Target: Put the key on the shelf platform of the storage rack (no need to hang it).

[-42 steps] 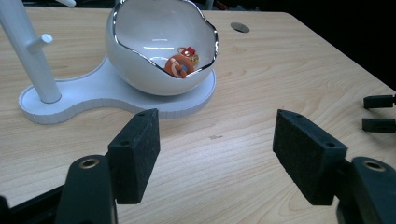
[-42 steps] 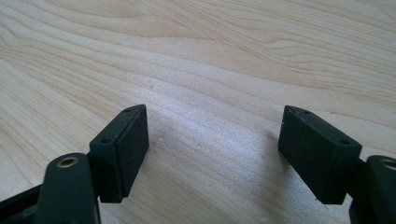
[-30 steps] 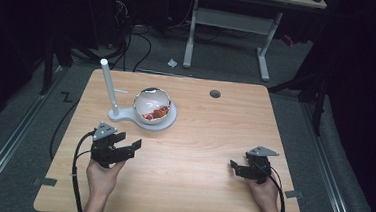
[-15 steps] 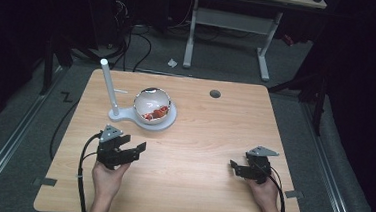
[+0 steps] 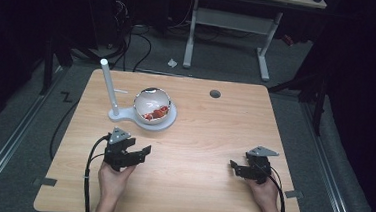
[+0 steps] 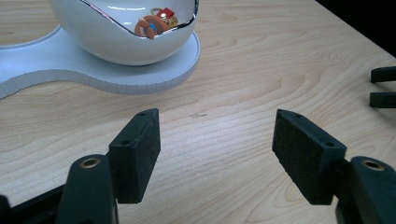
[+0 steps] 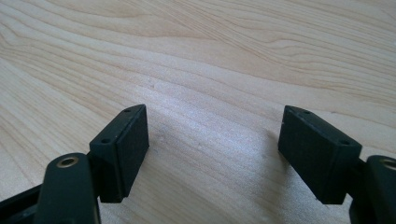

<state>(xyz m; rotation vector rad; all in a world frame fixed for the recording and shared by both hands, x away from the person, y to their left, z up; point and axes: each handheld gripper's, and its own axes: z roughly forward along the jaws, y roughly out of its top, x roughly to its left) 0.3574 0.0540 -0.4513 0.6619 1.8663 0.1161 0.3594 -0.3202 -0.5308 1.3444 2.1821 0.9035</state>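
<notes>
the glossy white bowl (image 5: 152,105) sits on its white stand (image 5: 167,122) at 12 o'clock from the left gripper (image 5: 133,153), whose jaws gape empty. likely rigid, slick, breakable; grip its rim. right gripper (image 5: 238,167) also gapes.

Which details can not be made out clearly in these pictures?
- Contents of the white bowl: in the high view too small to identify; in the left gripper view the bowl's own wall hides all but some orange and red pieces.
- White post: outside the left gripper view, where the top and left edges cut off the bowl and its white base.
- Other hand-held gripper: the left gripper view's right edge leaves two black tips.
</notes>
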